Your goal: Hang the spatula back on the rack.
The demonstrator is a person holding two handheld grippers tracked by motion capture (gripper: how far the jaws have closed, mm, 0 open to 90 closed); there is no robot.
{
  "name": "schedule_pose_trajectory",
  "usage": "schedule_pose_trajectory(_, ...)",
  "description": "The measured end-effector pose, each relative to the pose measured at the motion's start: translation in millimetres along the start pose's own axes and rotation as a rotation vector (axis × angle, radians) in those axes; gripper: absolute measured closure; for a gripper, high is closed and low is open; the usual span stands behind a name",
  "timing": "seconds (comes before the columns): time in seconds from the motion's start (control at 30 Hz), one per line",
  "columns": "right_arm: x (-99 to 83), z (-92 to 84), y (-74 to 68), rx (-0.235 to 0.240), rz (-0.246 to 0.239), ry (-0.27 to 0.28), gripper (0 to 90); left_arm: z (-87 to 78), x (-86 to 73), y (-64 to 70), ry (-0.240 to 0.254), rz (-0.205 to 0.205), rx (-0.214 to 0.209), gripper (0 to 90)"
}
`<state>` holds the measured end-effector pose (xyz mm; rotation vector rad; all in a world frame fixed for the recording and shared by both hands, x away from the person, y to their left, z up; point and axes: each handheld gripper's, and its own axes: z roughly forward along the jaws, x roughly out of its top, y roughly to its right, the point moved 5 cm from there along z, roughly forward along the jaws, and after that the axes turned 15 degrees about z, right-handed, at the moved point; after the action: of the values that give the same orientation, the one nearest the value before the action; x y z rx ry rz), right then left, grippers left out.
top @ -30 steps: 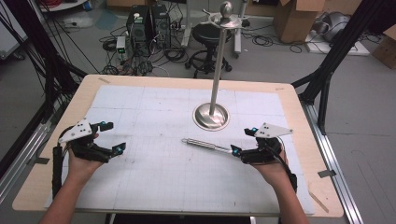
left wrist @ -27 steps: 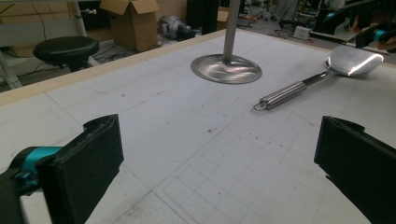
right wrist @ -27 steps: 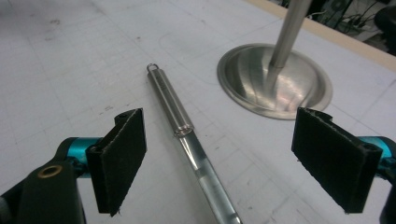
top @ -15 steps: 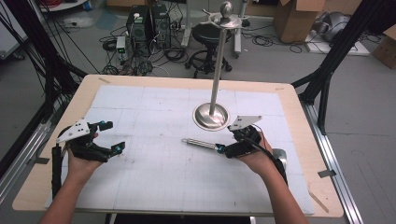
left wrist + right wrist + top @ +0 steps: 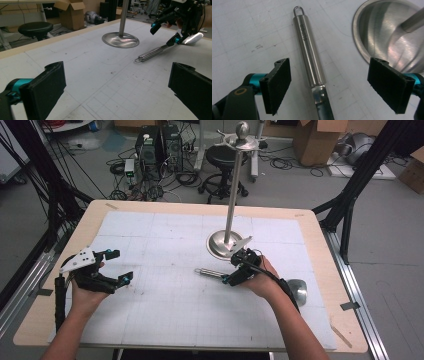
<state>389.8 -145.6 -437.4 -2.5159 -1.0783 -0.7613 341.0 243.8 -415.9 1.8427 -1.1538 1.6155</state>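
Note:
A steel ladle lies on the white mat, its handle pointing left and its bowl at the right behind the person's right wrist. My right gripper hangs over the handle, open. In the right gripper view the handle runs between the two pads, and neither pad touches it as the right gripper straddles it. My left gripper rests open at the mat's left with nothing between its jaws. The left gripper view shows the left gripper, the ladle handle and the right gripper beyond.
A metal stand with a round base and a tall pole rises just behind the right gripper; its base lies close to the right jaw. The wooden table edge frames the mat. Stools, boxes and cables lie on the floor beyond.
The right hand has moved left along the ladle from near its bowl to the handle, close to the stand's base. The left hand has stayed in place.

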Motion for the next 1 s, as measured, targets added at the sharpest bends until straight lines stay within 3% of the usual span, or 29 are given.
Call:
schedule_pose_trajectory(0.27,-1.6,14.9,1.4,-0.001,0.012,-0.118,25.4,0.2,-0.3,0.2,-0.001,-0.001,-0.002,1.7)
schedule_pose_trajectory(0.4,3.0,17.7,-2.4,0.005,-0.016,-0.146,31.7,0.4,-0.5,-0.2,-0.002,-0.001,-0.001,1.7)
schedule_pose_trajectory(0.53,4.2,22.3,-6.4,0.011,-0.035,-0.21,40.8,-0.3,0.0,-0.2,0.0,0.002,-0.001,1.7)
schedule_pose_trajectory(0.57,4.5,23.9,-5.3,0.007,-0.053,-0.217,42.7,-0.5,0.3,-0.3,0.003,0.001,-0.001,1.7)
schedule_pose_trajectory(1.0,1.1,29.9,-7.9,0.005,-0.062,-0.262,60.3,0.8,-0.2,0.5,0.001,-0.004,-0.006,1.7)
